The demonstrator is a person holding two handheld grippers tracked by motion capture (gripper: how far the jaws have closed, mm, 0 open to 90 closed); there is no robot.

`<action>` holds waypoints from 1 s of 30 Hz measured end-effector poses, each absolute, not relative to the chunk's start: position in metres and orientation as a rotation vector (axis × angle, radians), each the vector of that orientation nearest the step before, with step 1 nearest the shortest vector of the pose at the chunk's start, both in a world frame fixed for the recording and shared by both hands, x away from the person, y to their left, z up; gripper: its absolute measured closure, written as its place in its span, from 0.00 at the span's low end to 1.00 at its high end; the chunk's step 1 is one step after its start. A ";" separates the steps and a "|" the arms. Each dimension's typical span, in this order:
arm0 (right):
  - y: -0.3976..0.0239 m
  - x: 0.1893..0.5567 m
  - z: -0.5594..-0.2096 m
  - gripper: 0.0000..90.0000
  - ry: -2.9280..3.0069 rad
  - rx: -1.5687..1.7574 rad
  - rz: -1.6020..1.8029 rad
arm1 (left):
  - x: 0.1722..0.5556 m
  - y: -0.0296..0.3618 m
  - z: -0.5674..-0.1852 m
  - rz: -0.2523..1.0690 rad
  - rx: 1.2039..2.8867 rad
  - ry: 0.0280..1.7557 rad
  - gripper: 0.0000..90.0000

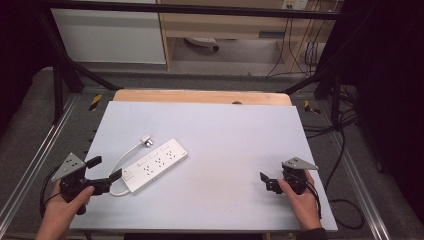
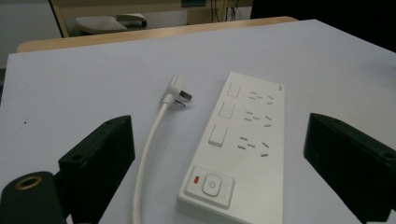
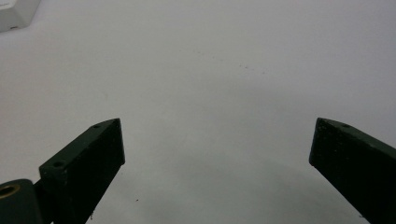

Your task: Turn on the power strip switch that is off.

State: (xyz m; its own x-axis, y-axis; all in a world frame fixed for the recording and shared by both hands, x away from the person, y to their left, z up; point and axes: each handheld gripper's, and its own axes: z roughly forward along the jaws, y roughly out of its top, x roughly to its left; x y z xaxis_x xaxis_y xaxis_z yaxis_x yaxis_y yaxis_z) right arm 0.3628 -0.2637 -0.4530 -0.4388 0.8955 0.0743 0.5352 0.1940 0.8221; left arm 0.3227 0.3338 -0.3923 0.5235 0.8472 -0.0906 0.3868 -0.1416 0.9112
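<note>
A white power strip (image 1: 155, 164) lies at a slant on the left half of the white tabletop (image 1: 235, 135). Its white cable (image 1: 126, 154) loops round to a plug (image 1: 145, 140) that lies loose just behind it. My left gripper (image 1: 105, 168) is open at the strip's near end, jaws apart and holding nothing. In the left gripper view the strip (image 2: 243, 140), with its red-lit switch (image 2: 208, 185), lies just ahead between the open jaws of my left gripper (image 2: 219, 123), and the plug (image 2: 180, 94) rests to its left. My right gripper (image 1: 265, 182) stands open over bare table at the right.
A wooden strip (image 1: 200, 96) runs along the table's far edge. Black frame bars and loose cables (image 1: 340, 125) flank the right side. In the right gripper view a corner of the power strip (image 3: 14, 14) peeks in at top left, beyond the open right gripper (image 3: 218, 125).
</note>
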 end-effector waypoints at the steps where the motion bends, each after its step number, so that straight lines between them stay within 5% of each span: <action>1: -0.264 0.363 -0.453 0.04 2.051 1.336 1.141 | 0.325 0.333 -0.391 0.563 1.752 1.044 0.10; 30: -0.264 0.363 -0.453 0.04 2.055 1.330 1.132 | 0.358 0.305 -0.385 0.557 1.769 1.032 0.11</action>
State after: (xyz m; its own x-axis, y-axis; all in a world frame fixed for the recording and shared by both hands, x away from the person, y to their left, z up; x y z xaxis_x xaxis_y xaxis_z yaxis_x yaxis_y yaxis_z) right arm 0.3626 -0.2640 -0.4530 -0.4402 0.8954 0.0664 0.5345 0.2019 0.8207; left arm 0.3580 0.3045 -0.3846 0.5346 0.8413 -0.0804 0.3939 -0.1638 0.9044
